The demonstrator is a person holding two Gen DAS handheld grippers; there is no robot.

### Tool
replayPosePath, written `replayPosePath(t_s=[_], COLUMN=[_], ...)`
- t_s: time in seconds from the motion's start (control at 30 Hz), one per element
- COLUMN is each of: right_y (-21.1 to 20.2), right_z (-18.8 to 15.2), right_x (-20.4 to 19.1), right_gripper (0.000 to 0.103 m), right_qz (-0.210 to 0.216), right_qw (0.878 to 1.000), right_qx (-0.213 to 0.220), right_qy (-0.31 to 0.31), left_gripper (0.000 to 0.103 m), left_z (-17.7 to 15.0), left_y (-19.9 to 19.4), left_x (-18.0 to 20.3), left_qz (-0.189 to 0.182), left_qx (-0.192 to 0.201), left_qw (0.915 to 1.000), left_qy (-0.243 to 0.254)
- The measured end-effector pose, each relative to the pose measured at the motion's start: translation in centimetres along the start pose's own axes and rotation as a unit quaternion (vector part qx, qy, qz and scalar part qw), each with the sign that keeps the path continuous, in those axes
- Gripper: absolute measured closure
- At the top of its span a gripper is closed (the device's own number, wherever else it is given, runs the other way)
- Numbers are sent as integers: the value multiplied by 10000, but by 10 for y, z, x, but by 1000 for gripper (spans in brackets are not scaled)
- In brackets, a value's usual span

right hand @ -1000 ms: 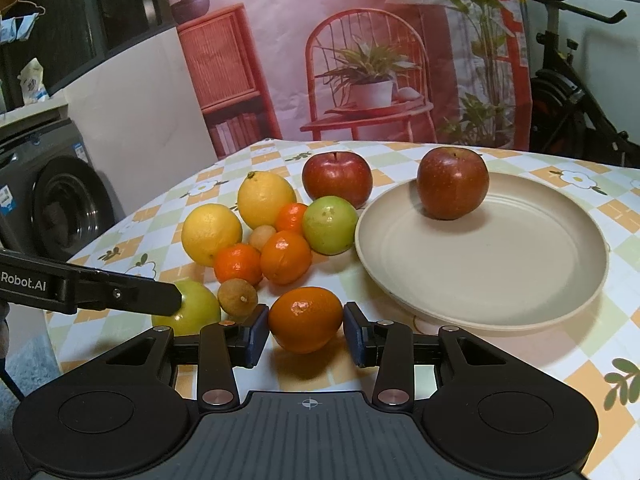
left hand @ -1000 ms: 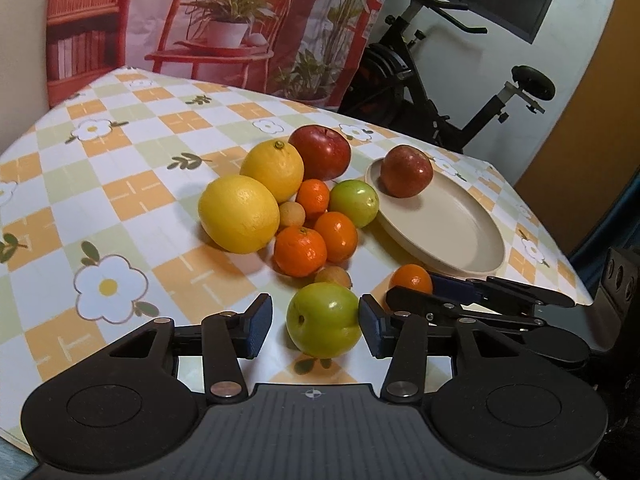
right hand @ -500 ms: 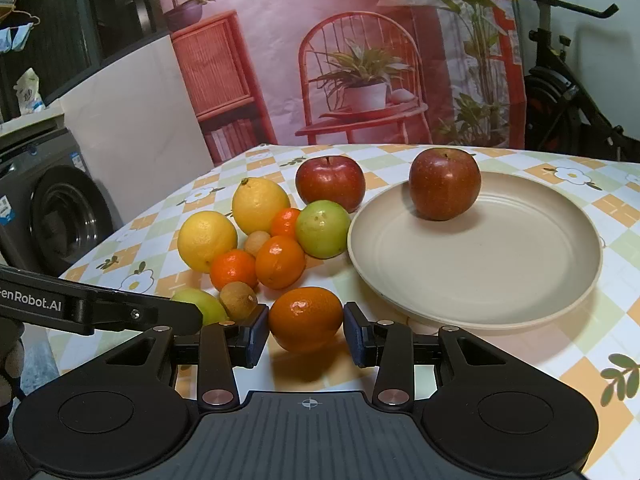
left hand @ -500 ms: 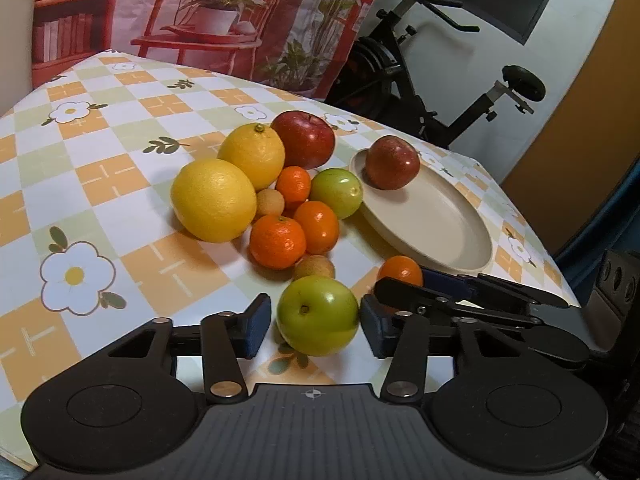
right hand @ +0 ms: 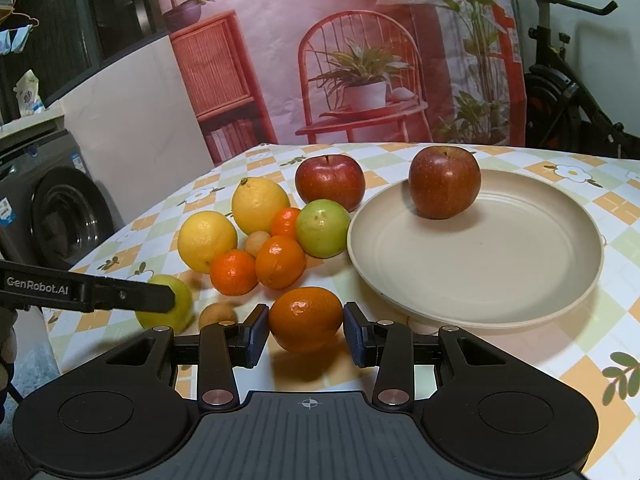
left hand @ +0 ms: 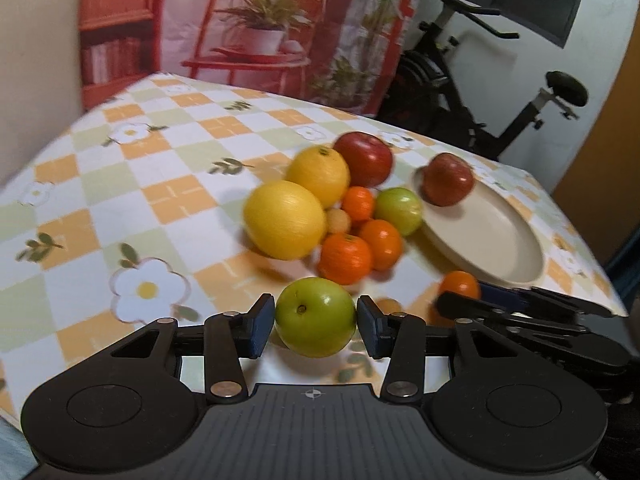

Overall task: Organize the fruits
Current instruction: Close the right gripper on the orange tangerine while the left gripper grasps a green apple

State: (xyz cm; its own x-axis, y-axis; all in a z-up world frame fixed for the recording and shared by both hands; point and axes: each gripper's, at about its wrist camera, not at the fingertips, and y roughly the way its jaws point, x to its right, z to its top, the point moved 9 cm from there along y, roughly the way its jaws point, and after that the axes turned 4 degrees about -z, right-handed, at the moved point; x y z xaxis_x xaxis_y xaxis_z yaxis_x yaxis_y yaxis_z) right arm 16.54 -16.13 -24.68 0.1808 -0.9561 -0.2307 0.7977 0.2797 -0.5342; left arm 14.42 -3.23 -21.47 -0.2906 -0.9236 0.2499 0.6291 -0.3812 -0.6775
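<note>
Green apple [left hand: 316, 322] came off the tablecloth [left hand: 120, 184]: your left gripper [left hand: 316, 326] tightened slightly, pads pressing it, and tilted up. Right gripper [right hand: 306, 330] stayed clamped on the mandarin [right hand: 306, 318] beside the plate [right hand: 500, 300]. Both ready for plating.

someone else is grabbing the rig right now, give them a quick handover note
Left gripper: shut on the green apple, low over the table.
Right gripper: shut on an orange, just in front of the plate.
Done: one red apple sits on the plate.
Left: the two held fruits, plus the pile left of the plate: second red apple, two lemons, three mandarins, another green apple, two small brown fruits.
</note>
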Motion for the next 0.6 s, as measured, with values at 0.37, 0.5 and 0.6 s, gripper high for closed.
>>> replayPosePath(t_s=[0.37,0.5,0.6], right_y=[1,1,1], right_z=[-1,-1,-1], right_x=[-1,-2,-2], right_gripper=[66,66,66], right_qz=[-1,1,-2], right_qw=[10000,10000,10000], right_qx=[-20,-21,-23], right_qy=[-32,-31,-35], left_gripper=[55,55,54], left_z=[-1,-2,-2], left_y=[-3,-2,-2], left_x=[-2,0,-1], left_qz=[38,34,44], left_qx=[78,100,102], left_qw=[9999,9999,9999], left_qy=[130,127,89])
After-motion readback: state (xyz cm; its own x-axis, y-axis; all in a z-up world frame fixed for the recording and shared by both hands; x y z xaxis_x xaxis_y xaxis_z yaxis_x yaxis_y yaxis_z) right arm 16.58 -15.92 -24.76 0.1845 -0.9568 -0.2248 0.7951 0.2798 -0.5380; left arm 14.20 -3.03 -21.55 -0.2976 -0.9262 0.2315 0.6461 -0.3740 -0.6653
